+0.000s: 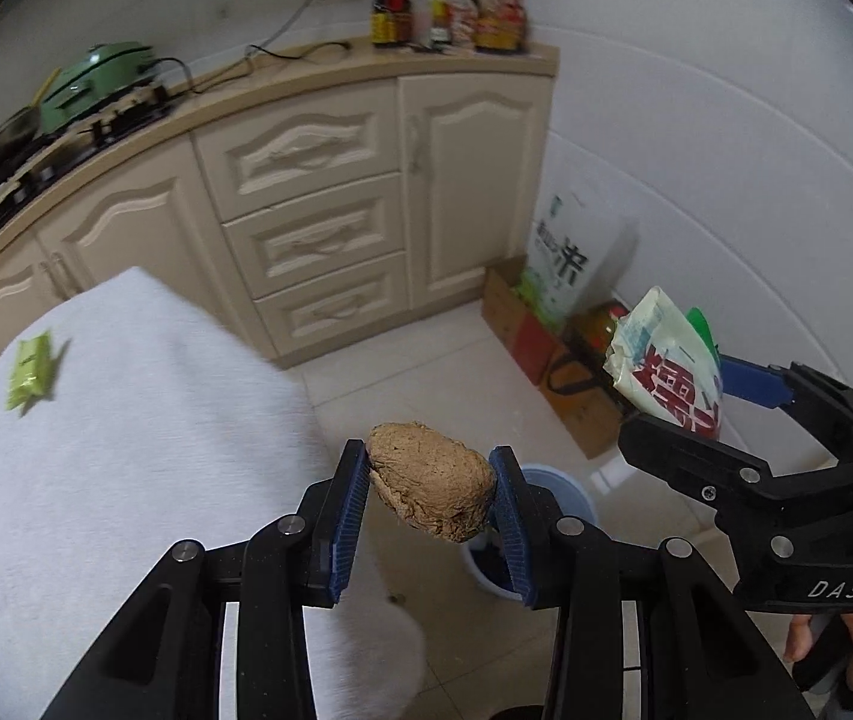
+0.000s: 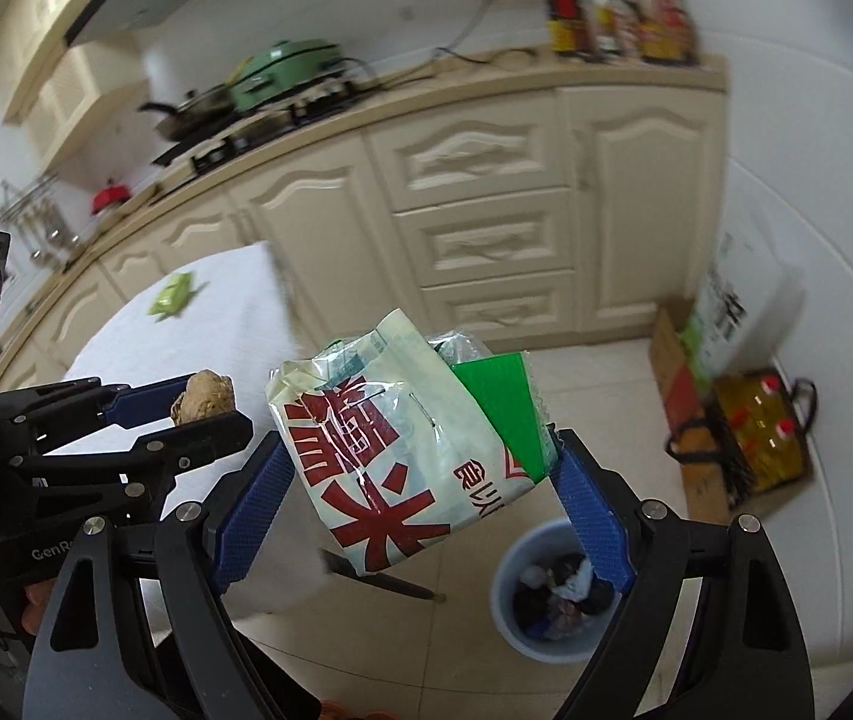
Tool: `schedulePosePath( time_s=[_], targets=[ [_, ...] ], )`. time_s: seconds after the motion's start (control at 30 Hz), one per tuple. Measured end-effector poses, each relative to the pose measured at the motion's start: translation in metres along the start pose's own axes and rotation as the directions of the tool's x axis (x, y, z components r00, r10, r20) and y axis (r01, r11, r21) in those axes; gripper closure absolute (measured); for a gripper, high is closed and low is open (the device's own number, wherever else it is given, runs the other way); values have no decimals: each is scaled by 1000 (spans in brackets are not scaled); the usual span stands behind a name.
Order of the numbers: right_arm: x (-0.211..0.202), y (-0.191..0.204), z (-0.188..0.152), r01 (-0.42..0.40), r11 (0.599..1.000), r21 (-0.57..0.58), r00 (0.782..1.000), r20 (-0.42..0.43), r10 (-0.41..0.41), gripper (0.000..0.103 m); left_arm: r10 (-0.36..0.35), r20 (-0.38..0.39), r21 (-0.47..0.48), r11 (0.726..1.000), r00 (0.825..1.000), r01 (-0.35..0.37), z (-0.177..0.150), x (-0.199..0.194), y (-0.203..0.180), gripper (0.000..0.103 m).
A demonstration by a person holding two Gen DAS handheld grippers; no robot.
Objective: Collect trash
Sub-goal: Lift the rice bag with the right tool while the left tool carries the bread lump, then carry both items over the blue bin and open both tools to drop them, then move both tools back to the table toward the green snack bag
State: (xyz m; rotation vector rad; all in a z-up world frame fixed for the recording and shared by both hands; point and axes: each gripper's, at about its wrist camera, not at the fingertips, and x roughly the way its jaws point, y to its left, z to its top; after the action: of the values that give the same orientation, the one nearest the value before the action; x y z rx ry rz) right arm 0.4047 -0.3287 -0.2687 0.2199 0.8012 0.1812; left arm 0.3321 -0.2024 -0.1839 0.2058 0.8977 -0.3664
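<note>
My left gripper (image 1: 431, 483) is shut on a brown crumpled lump (image 1: 431, 480), held in the air above the floor beside the table; the lump also shows in the right wrist view (image 2: 205, 396). My right gripper (image 2: 420, 468) is shut on a crumpled white plastic bag with red characters (image 2: 384, 456), together with a green wrapper (image 2: 504, 402); the bag also shows in the left wrist view (image 1: 669, 363). A light blue trash bin (image 2: 552, 588) with trash inside stands on the floor below my right gripper; its rim shows behind my left fingers (image 1: 564, 492). A green packet (image 1: 33, 369) lies on the white table.
The white-covered table (image 1: 126, 450) is at left. Cream kitchen cabinets (image 1: 318, 204) run behind, with a stove, a green pot (image 1: 96, 81) and bottles (image 1: 450, 12) on the counter. Cardboard boxes, a rice bag (image 1: 570, 252) and oil bottles (image 2: 756, 426) stand along the right wall.
</note>
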Motion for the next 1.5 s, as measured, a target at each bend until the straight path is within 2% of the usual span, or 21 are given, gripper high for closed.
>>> schedulePosePath(
  time_s=[0.17, 0.33, 0.47, 0.5, 0.53, 0.57, 0.63, 0.77, 0.87, 0.93, 1.17, 1.2, 1.23, 1.27, 1.3, 1.5],
  targets=[
    [5, -52, -23, 33, 996, 77, 999, -28, -31, 16, -29, -74, 32, 999, 997, 31, 11, 51, -38, 66],
    [21, -98, -43, 51, 988, 146, 997, -67, -42, 16, -60, -157, 65, 995, 986, 71, 21, 107, -77, 66],
    [35, -130, -57, 74, 979, 188, 993, -102, -56, 16, -65, -217, 95, 992, 974, 87, 35, 153, -88, 65],
    [37, -136, -60, 80, 978, 193, 993, -106, -60, 16, -61, -228, 104, 991, 972, 86, 42, 164, -87, 63],
    [41, -143, -64, 82, 975, 205, 992, -112, -59, 16, -52, -236, 116, 990, 970, 82, 43, 172, -90, 57],
    [44, -149, -66, 80, 973, 216, 992, -115, -56, 16, -40, -240, 124, 990, 970, 71, 51, 185, -86, 46],
    [50, -157, -74, 85, 969, 232, 991, -125, -57, 16, -17, -239, 134, 990, 971, 51, 58, 199, -89, 36],
    [67, -170, -88, 78, 962, 261, 988, -150, -39, 16, 16, -237, 150, 988, 971, 20, 64, 215, -95, 35],
    [79, -177, -96, 75, 959, 275, 986, -166, -29, 15, 41, -213, 148, 989, 976, -9, 65, 209, -94, 35],
    [85, -179, -100, 71, 957, 280, 985, -172, -22, 15, 44, -192, 113, 993, 980, -22, 69, 201, -86, 35],
    [102, -182, -108, 87, 948, 306, 981, -193, -27, 15, -14, -164, -13, 1000, 986, 12, 67, 158, -52, 29],
    [102, -182, -108, 91, 946, 310, 980, -196, -30, 14, -17, -160, -19, 1000, 987, 14, 67, 153, -45, 29],
    [102, -183, -108, 97, 943, 317, 979, -199, -34, 11, -18, -155, -20, 1000, 988, 15, 67, 146, -42, 28],
    [102, -185, -107, 105, 940, 323, 978, -203, -40, 3, -13, -151, -13, 1000, 989, 11, 65, 141, -40, 28],
    [101, -185, -106, 114, 938, 327, 977, -207, -46, 0, -10, -150, -7, 1000, 989, 9, 63, 138, -40, 28],
    [82, -166, -91, 126, 945, 303, 979, -189, -70, 0, -20, -142, 2, 1000, 990, 21, 56, 101, -30, 28]
  ],
)
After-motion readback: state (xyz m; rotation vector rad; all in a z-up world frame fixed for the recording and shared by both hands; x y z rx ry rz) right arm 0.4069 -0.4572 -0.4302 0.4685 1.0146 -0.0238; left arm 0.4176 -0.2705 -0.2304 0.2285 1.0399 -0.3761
